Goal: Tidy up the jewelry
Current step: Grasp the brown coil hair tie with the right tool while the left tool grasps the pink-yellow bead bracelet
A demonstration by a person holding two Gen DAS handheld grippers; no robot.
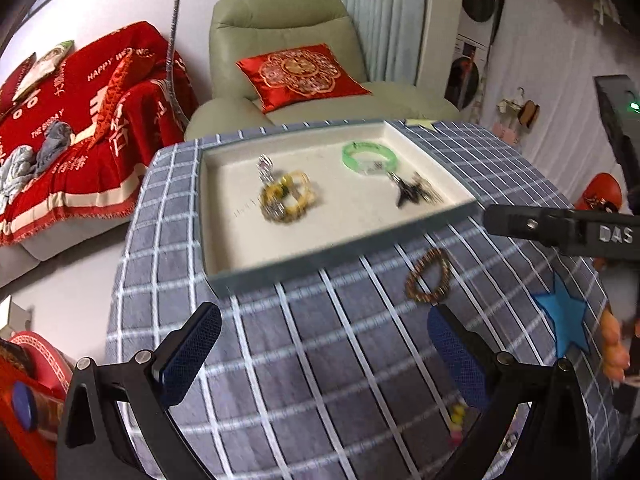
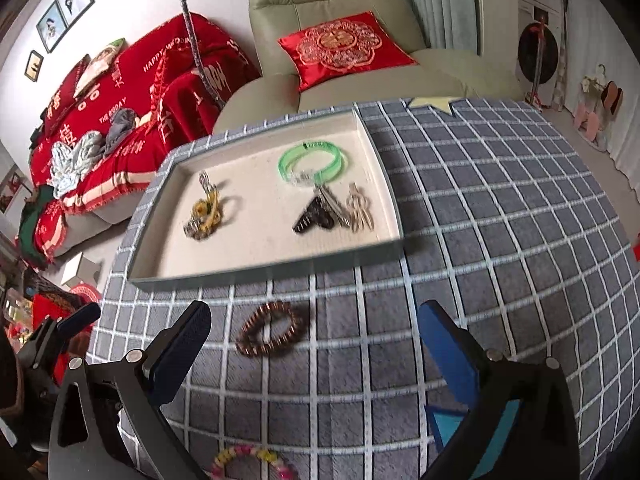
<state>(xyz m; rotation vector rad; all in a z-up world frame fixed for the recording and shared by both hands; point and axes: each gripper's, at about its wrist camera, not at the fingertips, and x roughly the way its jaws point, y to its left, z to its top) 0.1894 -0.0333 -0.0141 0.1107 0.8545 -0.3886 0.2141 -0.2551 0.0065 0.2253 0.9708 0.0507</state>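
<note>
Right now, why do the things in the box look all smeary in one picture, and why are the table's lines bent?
In the left wrist view, motion blur smears the yellow bracelet and black clip; in the right wrist view, the tray looks sharper, though the brown bracelet is soft. In both, the fisheye lens curves the checked tablecloth.

A green recliner (image 2: 332,8) is sitting top center with a red embroidered cushion (image 2: 346,50) resting on it, a red blanket (image 2: 132,92) is covering the couch at left, framed photos (image 2: 66,10) hanging upper left.

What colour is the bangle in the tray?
Translucent green bangle; clearest in the right wrist view.
</note>
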